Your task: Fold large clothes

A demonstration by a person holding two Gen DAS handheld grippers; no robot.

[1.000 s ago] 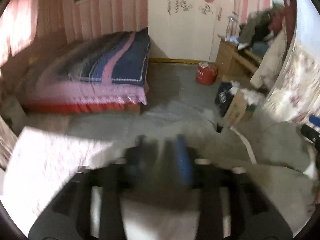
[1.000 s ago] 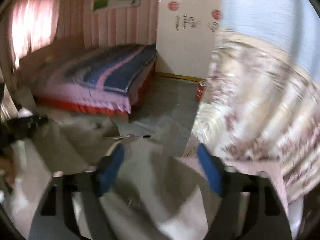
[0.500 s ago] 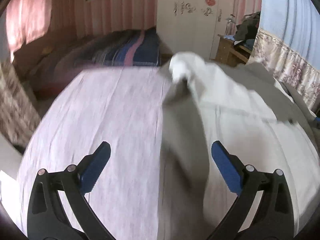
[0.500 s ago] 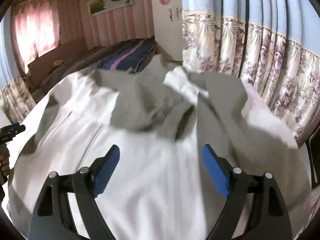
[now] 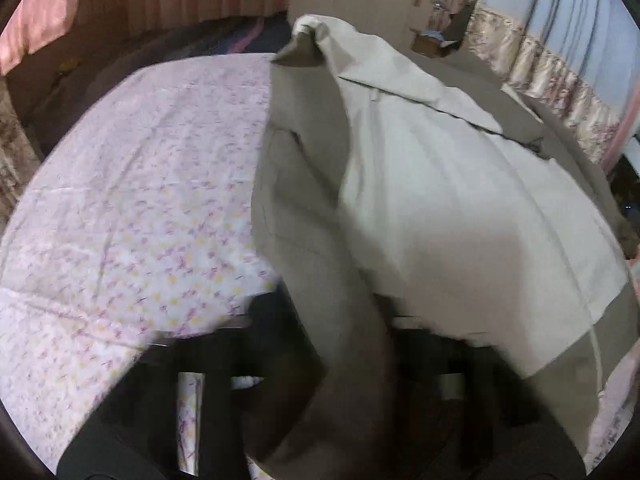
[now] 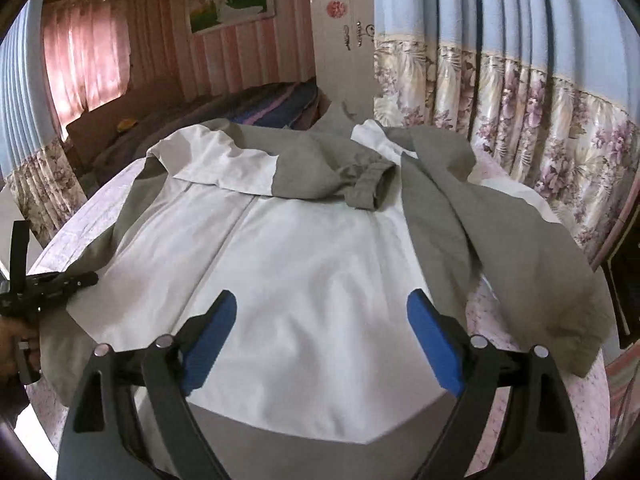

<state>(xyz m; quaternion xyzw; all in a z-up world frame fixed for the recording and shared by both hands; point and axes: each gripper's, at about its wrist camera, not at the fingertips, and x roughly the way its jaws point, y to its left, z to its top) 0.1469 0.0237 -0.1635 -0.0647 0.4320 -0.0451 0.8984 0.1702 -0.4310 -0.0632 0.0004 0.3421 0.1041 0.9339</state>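
Observation:
A large grey and white jacket [image 6: 304,264] lies spread on a table with a pink floral cloth [image 5: 132,184]. Its grey sleeve with an elastic cuff [image 6: 370,184] lies folded across the chest. My right gripper [image 6: 320,332] is open and empty above the jacket's lower white panel. In the left wrist view the jacket's [image 5: 432,184] grey left edge [image 5: 340,340] drapes over my left gripper and hides its fingertips, so I cannot tell how the jaws stand. The left gripper [image 6: 52,280] also shows at the jacket's left edge in the right wrist view.
Floral curtains [image 6: 520,120] hang close on the right. A bed with a striped blanket [image 6: 280,104] stands beyond the table, with a white wardrobe [image 6: 340,32] behind it. The table's near edge is just under my right gripper.
The jacket was carried over and dropped onto the table and now lies spread. My left gripper, open half a second ago, has moved into the jacket's left edge. My right gripper stays open.

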